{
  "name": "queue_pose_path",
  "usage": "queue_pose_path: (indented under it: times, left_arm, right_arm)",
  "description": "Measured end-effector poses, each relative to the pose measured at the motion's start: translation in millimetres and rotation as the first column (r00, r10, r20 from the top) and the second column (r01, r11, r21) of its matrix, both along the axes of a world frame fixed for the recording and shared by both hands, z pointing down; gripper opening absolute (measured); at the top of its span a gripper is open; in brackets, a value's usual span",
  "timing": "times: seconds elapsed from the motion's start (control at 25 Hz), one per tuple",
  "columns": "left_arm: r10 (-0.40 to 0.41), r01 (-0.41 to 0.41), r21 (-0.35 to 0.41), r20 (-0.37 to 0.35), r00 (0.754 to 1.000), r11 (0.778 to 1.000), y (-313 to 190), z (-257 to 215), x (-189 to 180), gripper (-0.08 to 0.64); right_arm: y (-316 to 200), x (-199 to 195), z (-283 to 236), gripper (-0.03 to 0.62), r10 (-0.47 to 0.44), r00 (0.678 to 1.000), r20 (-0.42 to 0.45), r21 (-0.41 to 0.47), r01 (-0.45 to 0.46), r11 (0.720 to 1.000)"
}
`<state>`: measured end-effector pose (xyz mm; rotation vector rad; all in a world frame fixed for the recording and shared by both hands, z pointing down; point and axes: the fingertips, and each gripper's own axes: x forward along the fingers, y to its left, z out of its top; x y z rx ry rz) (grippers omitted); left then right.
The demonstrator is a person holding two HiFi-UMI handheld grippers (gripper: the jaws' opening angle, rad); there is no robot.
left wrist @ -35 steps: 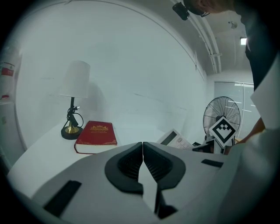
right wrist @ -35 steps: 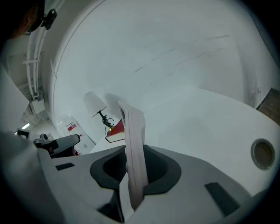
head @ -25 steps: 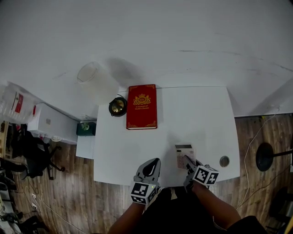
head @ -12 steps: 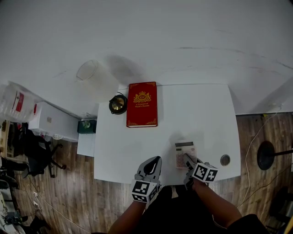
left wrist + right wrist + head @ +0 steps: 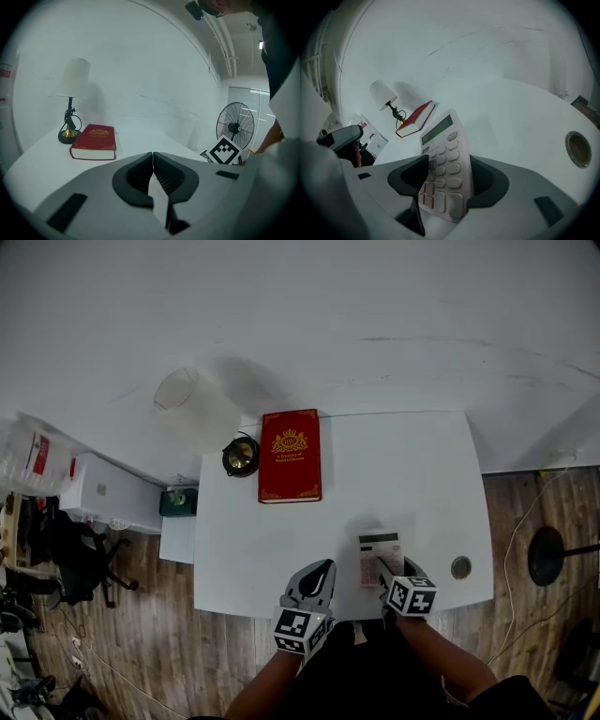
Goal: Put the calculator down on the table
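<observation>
The pale pink calculator (image 5: 379,554) rests on the white table (image 5: 412,474) near its front edge, right of the middle. My right gripper (image 5: 385,570) is at its near end. In the right gripper view the calculator (image 5: 444,164) lies between the jaws of the right gripper (image 5: 449,161), keys up and display pointing away. These jaws are opening and stand wide, no longer clamped on it. My left gripper (image 5: 315,576) hovers at the table's front edge, left of the calculator. Its jaws (image 5: 153,159) meet with nothing between them.
A red book (image 5: 290,456) lies at the back left of the table, with a lamp (image 5: 241,457) on a brass base beside it. A round cable hole (image 5: 460,567) is at the front right corner. A floor fan (image 5: 235,125) stands past the table's right side.
My right gripper has rolled a little and settled lower over the calculator's near end, and its jaws have spread. The left gripper has stayed put.
</observation>
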<state>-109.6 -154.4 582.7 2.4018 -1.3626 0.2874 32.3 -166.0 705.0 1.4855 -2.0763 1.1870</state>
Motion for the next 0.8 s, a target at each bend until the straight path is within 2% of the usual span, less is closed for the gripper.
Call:
queue_pose_path:
  times: [0.08, 0.24, 0.48, 0.68, 0.8]
  left_arm:
    - [0.002, -0.001, -0.018, 0.011, 1.0, 1.0, 1, 2, -2, 0.023]
    - [0.005, -0.005, -0.007, 0.0, 1.0, 1.0, 0, 3, -4, 0.023]
    - [0.006, -0.006, 0.008, -0.011, 1.0, 1.0, -3, 1, -5, 0.023]
    - [0.018, -0.018, 0.015, -0.005, 1.0, 1.0, -1, 2, -5, 0.023]
    - [0.0, 0.0, 0.02, -0.018, 1.0, 1.0, -6, -3, -8, 0.023]
  right_arm:
    - [0, 2, 2, 0.285, -0.007, 1.0, -0.029, -0.001, 0.007, 1.0]
    - [0, 10, 5, 0.312, -0.014, 0.994, -0.11, -0.013, 0.013, 1.0]
    - [2, 15, 6, 0.328, -0.032, 0.986, -0.161, -0.014, 0.03, 0.999]
    - [-7, 12, -32, 0.328, -0.053, 0.984, -0.17, 0.083, 0.068, 0.994]
    - [-16, 7, -63, 0.328, -0.066, 0.985, -0.158, 0.149, 0.09, 0.985]
